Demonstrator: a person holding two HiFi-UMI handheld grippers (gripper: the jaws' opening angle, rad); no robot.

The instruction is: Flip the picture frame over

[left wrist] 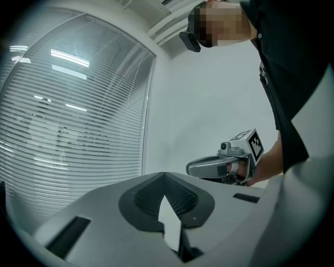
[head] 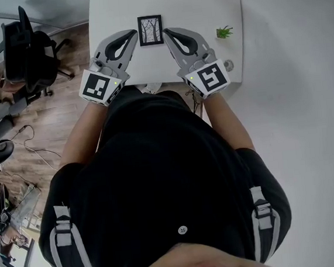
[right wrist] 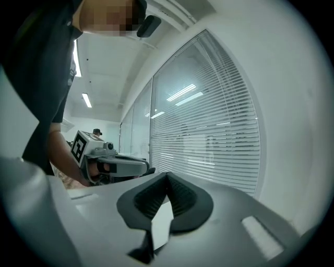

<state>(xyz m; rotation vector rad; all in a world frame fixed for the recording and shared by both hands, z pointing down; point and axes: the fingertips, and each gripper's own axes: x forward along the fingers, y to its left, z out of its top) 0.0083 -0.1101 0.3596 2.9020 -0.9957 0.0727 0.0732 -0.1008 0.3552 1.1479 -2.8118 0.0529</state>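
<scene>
There are two grippers, the left gripper (head: 133, 34) and the right gripper (head: 168, 33), one picture frame (head: 150, 30), one white table (head: 202, 6), one small green plant (head: 224, 32) at the table's right, one small round disc (head: 228, 65) near it, and one black office chair (head: 27, 50) at far left.

The head camera looks steeply down from above the person onto the white table (head: 225, 1). The camera on the left gripper (head: 134, 34) looks level and close at the right gripper (left wrist: 191, 168). The right camera looks across at the left one. Both see the far window blinds (left wrist: 78, 130).
</scene>
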